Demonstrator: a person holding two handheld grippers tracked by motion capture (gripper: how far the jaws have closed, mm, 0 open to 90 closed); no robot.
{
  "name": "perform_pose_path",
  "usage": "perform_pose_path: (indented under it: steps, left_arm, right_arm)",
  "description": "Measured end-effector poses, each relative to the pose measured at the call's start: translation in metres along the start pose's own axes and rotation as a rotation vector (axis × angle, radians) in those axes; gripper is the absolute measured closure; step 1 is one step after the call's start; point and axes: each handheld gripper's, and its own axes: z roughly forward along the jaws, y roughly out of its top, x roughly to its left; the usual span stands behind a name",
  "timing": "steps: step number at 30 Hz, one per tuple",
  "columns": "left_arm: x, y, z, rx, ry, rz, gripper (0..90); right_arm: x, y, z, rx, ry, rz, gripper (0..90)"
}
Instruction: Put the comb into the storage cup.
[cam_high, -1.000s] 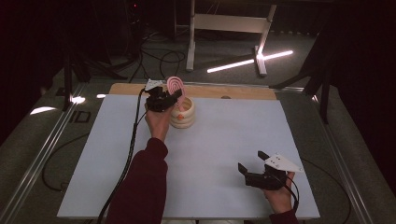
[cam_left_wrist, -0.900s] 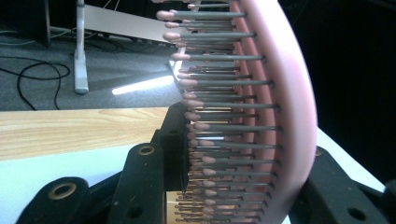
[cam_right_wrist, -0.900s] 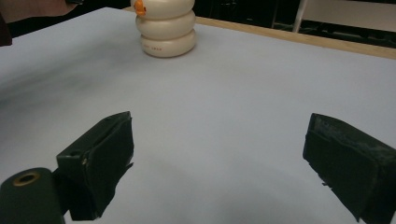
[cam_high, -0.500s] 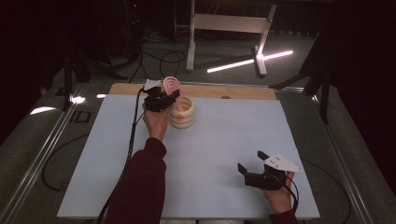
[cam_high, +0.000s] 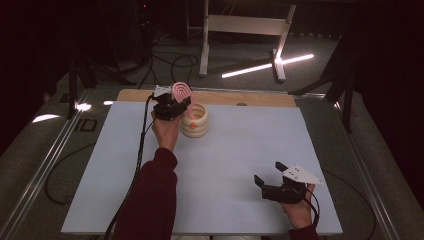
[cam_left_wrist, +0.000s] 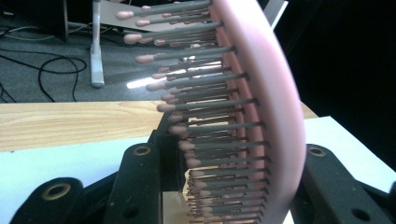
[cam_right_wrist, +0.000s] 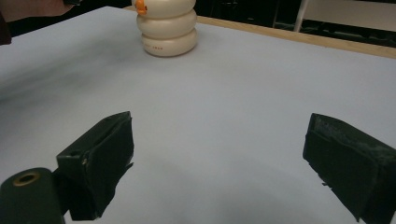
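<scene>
My left gripper (cam_high: 172, 106) is clamped on the pink brush (cam_high: 181, 92), right gripper (cam_high: 272, 179) idle w/ jaws apart. Keep brush upright, lower handle straight into cream holder (cam_high: 195, 120).

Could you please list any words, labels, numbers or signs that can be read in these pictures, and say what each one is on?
No text can be read.
Small red print low on the cream ringed holder: too blurred to read in the right gripper view, too small in the high view.
Pink hairbrush: no marking shows.
White table sheet: no marking shows.
</scene>
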Motion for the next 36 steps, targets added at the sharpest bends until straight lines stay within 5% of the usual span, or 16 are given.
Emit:
perform_pose_path:
  steps: [36]
  left_arm:
    - [0.0087,-0.0052,-0.0022,0.027,0.028,-0.002,45.1]
  right_arm:
    - [0.0012,0.0001,0.0002,0.003,0.001,-0.005,8.6]
